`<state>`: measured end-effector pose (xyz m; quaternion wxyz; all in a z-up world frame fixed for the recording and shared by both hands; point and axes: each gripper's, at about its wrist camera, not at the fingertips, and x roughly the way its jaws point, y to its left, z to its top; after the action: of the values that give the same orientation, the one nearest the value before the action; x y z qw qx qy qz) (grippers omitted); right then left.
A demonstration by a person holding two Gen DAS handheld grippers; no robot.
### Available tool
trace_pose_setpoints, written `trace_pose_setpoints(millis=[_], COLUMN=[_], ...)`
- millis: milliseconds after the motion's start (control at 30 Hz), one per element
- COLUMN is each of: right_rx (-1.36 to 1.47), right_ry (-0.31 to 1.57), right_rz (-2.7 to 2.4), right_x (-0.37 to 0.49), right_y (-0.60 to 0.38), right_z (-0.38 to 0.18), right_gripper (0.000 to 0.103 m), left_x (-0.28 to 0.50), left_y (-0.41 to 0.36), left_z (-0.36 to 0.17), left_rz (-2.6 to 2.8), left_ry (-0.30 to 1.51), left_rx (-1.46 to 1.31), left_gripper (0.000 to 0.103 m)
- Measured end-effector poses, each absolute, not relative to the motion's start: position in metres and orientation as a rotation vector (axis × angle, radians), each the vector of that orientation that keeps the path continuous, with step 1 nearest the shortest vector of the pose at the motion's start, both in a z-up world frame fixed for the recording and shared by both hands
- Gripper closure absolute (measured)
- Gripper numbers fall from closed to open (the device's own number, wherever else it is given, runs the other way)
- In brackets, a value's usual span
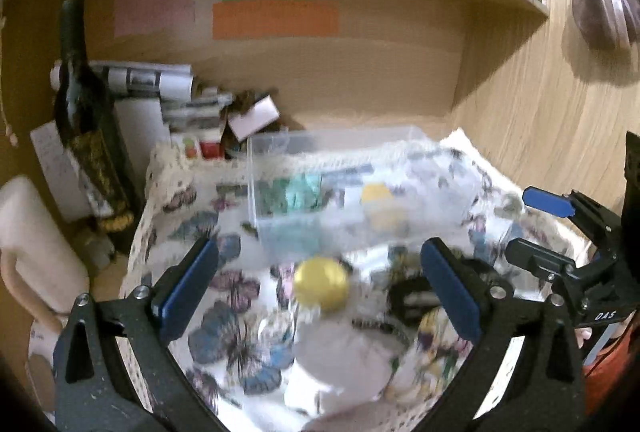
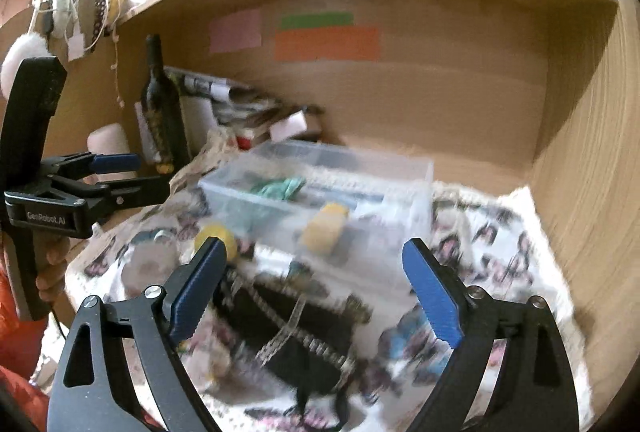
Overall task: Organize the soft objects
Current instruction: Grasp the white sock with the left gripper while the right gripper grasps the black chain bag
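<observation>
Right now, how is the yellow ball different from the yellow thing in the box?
The yellow ball is round; the yellow block is boxier. The ball lies out on the butterfly cloth; the block sits inside the clear box. Both are yellow, and neither is being gripped.

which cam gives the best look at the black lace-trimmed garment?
Right wrist. The black lace-trimmed garment lies spread on the butterfly-print cloth, filling the space between the open right claw fingers, though blurred. Left wrist catches only a dark sliver beside the left claw's right finger.
</observation>
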<state>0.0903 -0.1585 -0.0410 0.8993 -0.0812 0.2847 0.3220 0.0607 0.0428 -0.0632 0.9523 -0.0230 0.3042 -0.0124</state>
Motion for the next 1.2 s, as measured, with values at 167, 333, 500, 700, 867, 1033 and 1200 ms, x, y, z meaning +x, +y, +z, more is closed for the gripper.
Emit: trace_pose_setpoints(millis=[167,333,500,700,867,1033,1200], right_rx=[-0.169,-0.124,-0.085,-0.047,-0.04,-0.008,0.018], right_ry=[0.657,0.719,0.767,0.786,0.757,0.718,0.657], right_rz=[0.67,0.674,0.701,0.745,0.753,0.731,0.694], right_x=[0.086,0.089,0.095,0.097,0.096,0.1,0.102], right_y=[-0.155,-0.159,-0.161,-0.161,-0.161,-0.169,-0.181], right_z=[-0.063,-0.078,-0.087,-0.089,-0.083,-0.074,-0.059], right_gripper=[0.015,0.027,0.047,0.069,0.088,0.093,0.095], left_x=[0.051,0.048,0.042,0.042,0.042,0.043,0.042], left_y=[0.044,0.053,0.055,0.052,0.047,0.047,0.053], left_z=[-0.088,-0.111,-0.121,-0.124,-0.123,-0.119,-0.106], left_rz=[-0.022,-0.023,-0.033,-0.103,-0.145,-0.152,-0.152], left_ry=[0.677,0.745,0.747,0.764,0.774,0.768,0.732], left_rx=[-0.05,-0.107,-0.14,-0.176,-0.182,-0.188,-0.212], left_gripper=[0.001,0.001,0.001,0.032,0.059,0.071,0.075])
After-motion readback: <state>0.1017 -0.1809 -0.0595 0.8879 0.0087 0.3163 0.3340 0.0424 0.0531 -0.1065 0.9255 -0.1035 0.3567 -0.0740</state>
